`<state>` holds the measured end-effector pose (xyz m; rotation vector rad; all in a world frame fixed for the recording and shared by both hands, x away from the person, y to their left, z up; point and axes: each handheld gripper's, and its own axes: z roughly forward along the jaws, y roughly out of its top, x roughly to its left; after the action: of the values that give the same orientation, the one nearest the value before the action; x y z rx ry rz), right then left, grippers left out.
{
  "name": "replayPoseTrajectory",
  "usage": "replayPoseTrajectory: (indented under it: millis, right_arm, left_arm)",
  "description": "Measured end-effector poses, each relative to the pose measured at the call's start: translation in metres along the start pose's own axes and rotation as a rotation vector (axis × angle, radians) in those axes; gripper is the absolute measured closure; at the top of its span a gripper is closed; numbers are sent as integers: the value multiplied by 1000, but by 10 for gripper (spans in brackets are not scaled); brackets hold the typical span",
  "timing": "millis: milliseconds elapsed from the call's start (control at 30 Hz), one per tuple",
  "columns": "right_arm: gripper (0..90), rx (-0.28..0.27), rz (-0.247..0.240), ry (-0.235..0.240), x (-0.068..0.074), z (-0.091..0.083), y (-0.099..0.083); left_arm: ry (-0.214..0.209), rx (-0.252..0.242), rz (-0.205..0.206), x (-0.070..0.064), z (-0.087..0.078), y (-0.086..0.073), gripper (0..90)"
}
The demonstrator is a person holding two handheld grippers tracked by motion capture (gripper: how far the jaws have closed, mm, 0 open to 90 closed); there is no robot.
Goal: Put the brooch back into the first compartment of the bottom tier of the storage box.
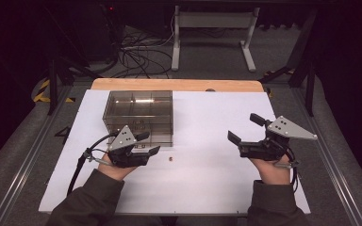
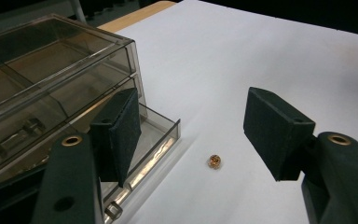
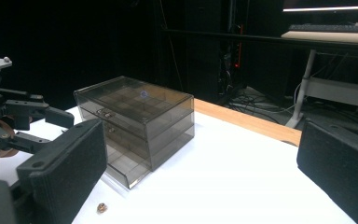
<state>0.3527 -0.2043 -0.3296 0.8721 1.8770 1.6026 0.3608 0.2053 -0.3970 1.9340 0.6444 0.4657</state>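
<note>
- Two forearms in dark sleeves are seen at the near edge of the high view, each hand holding a gripper over the white sheet [image 1: 202, 174] that covers the desk.
- Jaws of the left gripper [image 1: 147, 142] are held wide apart with nothing between them; in the left gripper view a small coppery bead [image 2: 214, 161] is framed on the sheet beyond the two pads.
- Jaws of the right gripper [image 1: 246, 128] are likewise spread wide and empty, and the gripper is kept well apart from the bead, over the right half of the sheet.
- The bead is found on the bare sheet just in front of a smoky clear drawer box [image 1: 139, 113], whose bottom drawer [image 2: 161, 133] is pulled partly out towards it.
- The step in hand is judged to be the approach to the bead, not yet touched.
- A low, centred closing of the left jaws on so small a piece is called for next, and the open drawer is the likely place for it.
- A wooden desk edge [image 1: 176, 84] is seen past the sheet.
- A dim room with tangled cables [image 1: 139, 56] and a white stand [image 1: 212, 28] on the floor is made out behind.
</note>
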Motion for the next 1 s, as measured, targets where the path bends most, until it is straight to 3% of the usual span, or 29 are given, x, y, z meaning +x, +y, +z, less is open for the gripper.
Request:
replayPoseTrajectory:
  millis: [1000]
  right_arm:
    - [32,11,-5,0,2,5,-2]
  left_arm:
    - [-38,63,-6,-3,33,-13,405]
